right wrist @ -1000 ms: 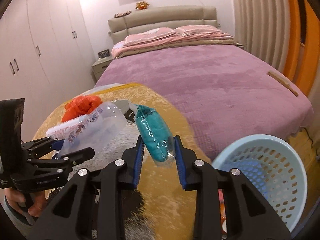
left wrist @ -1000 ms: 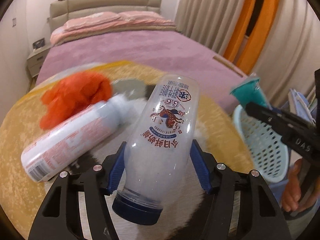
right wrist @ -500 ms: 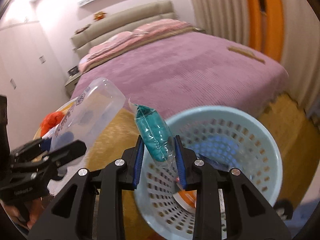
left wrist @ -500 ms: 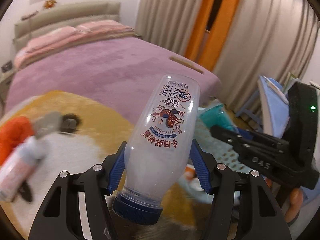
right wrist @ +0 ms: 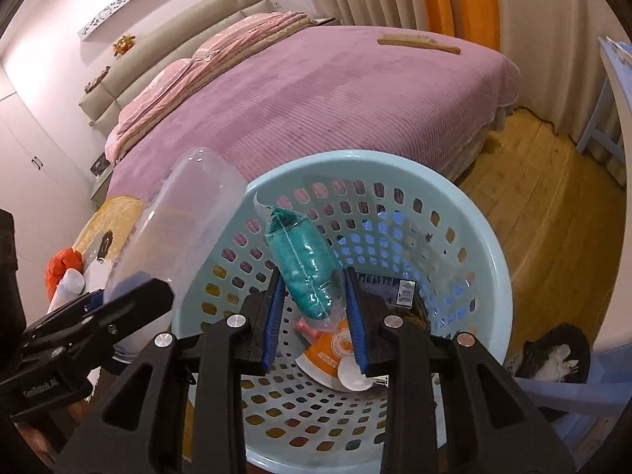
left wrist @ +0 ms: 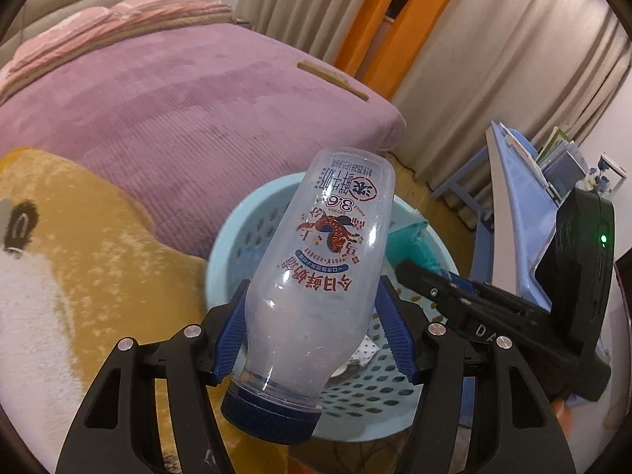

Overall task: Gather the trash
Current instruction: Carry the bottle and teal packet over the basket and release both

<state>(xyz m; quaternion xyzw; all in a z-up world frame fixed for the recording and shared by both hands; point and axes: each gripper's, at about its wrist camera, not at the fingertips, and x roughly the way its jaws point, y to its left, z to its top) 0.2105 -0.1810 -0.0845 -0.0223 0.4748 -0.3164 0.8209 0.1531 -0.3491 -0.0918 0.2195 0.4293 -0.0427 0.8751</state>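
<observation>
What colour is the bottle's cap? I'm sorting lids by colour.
Dark blue. The cap of the clear bottle shows best in the left wrist view.

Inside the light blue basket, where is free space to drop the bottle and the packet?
The basket floor is bare along its near wall, below the right tool. The far right side is crowded: orange wrapper, white disc, dark package.

Left tool (left wrist: 312,339) clamps clear bottle (left wrist: 316,276), cap nearest camera, over blue basket (left wrist: 225,252).

wrist views, close above shared basket (left wrist: 229,245)
</observation>
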